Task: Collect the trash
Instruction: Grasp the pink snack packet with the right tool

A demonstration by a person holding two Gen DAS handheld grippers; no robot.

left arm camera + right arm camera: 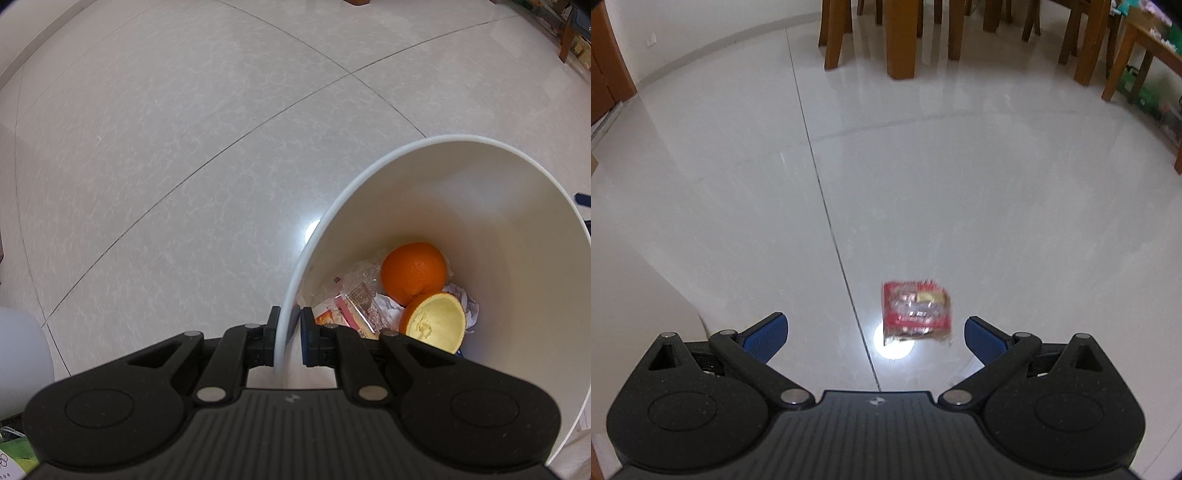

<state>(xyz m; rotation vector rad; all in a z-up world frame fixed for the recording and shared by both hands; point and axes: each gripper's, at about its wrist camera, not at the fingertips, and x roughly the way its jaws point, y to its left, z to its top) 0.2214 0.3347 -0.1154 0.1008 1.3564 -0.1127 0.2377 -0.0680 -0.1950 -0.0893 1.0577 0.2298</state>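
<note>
My left gripper [289, 332] is shut on the rim of a white trash bin [461, 177], one finger outside the wall and one inside. In the bin lie a whole orange [413, 271], a hollow orange peel half [437, 321], snack wrappers [356, 310] and crumpled paper [467, 301]. In the right wrist view a red snack wrapper [916, 310] lies on the glossy floor, blurred, just ahead of my right gripper [875, 332]. That gripper is open wide, its blue pads [768, 334] apart on either side and nothing between them.
Pale floor tiles with dark grout lines [827, 206] spread all around. Wooden chair and table legs [899, 40] stand at the far side, with more wooden furniture and boxes [1145, 85] at the right. A white object [20, 354] sits at the left edge of the left wrist view.
</note>
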